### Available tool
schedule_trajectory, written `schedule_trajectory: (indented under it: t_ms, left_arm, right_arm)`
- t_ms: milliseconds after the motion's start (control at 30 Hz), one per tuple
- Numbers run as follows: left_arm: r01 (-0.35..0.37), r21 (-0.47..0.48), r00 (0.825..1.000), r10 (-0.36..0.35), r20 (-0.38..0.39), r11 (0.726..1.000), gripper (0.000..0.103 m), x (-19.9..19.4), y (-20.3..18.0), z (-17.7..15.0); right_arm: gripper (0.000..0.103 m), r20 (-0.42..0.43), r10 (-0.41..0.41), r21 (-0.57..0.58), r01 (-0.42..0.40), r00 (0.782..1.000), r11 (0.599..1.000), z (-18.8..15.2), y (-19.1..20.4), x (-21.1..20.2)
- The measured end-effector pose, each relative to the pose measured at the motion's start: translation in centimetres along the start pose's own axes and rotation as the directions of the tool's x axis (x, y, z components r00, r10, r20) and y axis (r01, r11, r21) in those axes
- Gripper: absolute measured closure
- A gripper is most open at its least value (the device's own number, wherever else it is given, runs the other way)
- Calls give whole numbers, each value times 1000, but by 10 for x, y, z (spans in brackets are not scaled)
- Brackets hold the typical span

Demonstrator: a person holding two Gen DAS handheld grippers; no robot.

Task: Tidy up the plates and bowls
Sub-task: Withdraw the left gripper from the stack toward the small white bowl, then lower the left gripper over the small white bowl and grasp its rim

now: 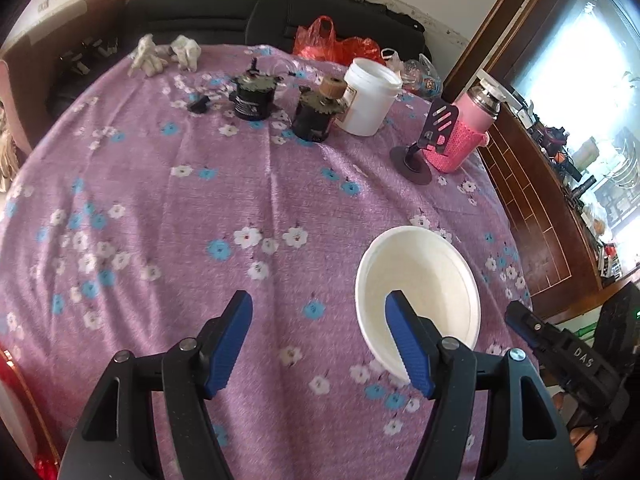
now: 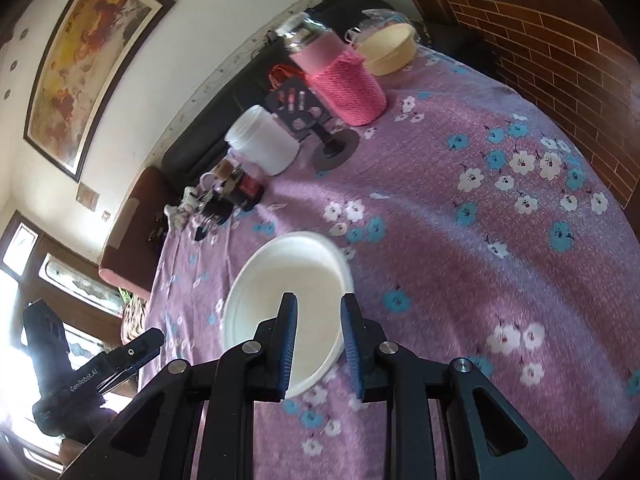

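1. White and thin-walled, the bowl (image 2: 286, 312) looks light, stiff and easily tipped; it rests on the purple floral table (image 2: 460, 240).
2. Best hold: its rim.
3. Right gripper (image 2: 320, 344) jaws stand narrowly apart straddling that rim, grip uncertain.
4. Left gripper (image 1: 324, 344) jaws gape wide, empty.

A table (image 1: 168, 208) under a purple flowered cloth carries a white bowl (image 1: 418, 292) just ahead of the left gripper (image 1: 320, 344), under its right finger. Farther ahead stand two dark cylindrical parts (image 1: 254, 98), a white tub (image 1: 370, 96), a phone stand (image 1: 424, 140) and a pink-sleeved flask (image 1: 466, 132). A pair of pale gloves (image 1: 164, 56) lies at the far edge, and a cream basket (image 2: 390, 46) sits far ahead of the right gripper (image 2: 320, 344).
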State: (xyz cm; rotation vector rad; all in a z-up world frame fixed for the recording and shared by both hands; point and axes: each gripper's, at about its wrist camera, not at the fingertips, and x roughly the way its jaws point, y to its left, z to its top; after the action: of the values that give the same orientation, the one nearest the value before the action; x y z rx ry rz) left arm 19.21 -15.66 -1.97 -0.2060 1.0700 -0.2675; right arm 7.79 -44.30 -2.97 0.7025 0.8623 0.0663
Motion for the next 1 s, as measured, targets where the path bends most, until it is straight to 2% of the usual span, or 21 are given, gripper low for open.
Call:
schedule_trajectory:
  t_ms: [200, 500, 700, 867, 1000]
  left_arm:
    - [48, -28, 998, -49, -41, 998, 35, 28, -4, 11]
    - [90, -48, 993, -93, -71, 995, 35, 56, -14, 10]
    - [154, -26, 982, -156, -110, 988, 35, 66, -20, 5]
    - [207, -53, 968, -212, -138, 977, 35, 71, -16, 4]
    - [225, -56, 964, -231, -135, 973, 35, 70, -17, 4]
  right_arm:
    - [79, 0, 35, 56, -35, 999, 998, 4, -19, 21]
    - [79, -26, 71, 76, -68, 997, 995, 3, -34, 29]
    - [79, -35, 85, 99, -81, 996, 992, 3, -41, 32]
    - [79, -36, 98, 105, -94, 994, 990, 1, -40, 32]
    - [79, -43, 109, 101, -104, 993, 989, 0, -38, 35]
